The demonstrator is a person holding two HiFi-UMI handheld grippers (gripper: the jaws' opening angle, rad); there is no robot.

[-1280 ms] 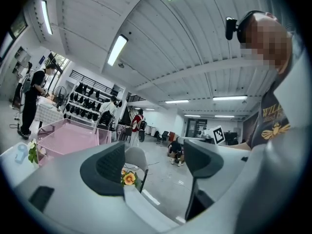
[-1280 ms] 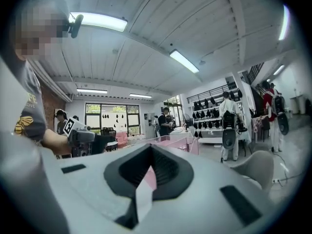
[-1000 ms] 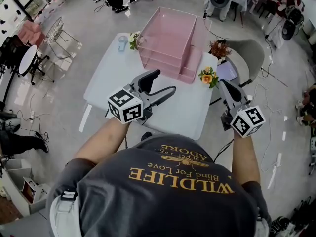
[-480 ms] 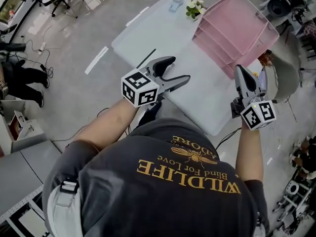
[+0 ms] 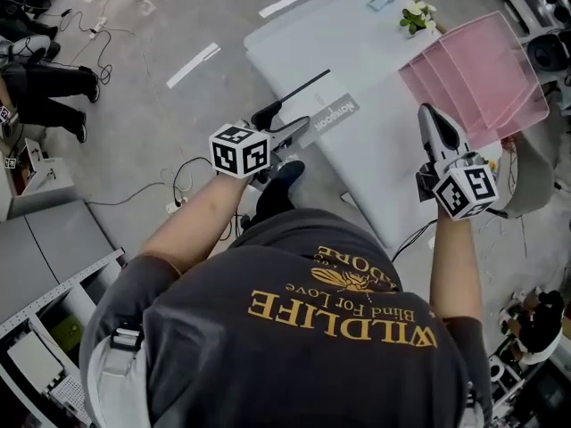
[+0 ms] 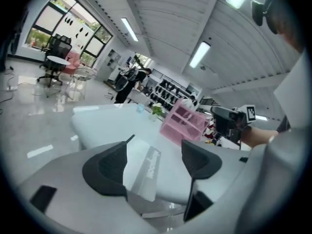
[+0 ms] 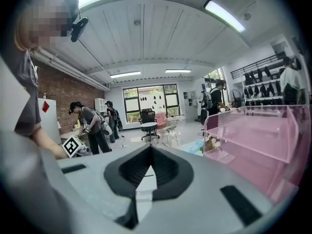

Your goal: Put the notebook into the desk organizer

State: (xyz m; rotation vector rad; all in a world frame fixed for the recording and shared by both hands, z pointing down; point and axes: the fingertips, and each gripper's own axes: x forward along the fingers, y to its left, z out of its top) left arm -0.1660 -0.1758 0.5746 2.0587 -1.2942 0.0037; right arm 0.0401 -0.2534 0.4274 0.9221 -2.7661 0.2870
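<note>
Risk: left tool, wide but just narrowing, straddles notebook edge ungripped; shallow bite could push notebook off surface (right tool closed, empty).

Bright, even indoor light falls from long ceiling strips, with daylight from far windows. Shadows on the pale tabletop are soft and faint. Both gripper views bend strongly, darken at their corners, and blur close up.

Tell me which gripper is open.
The left gripper: its jaws stand apart, though just closing a little, the notebook showing ungripped between them. The right gripper has jaws together.
</note>
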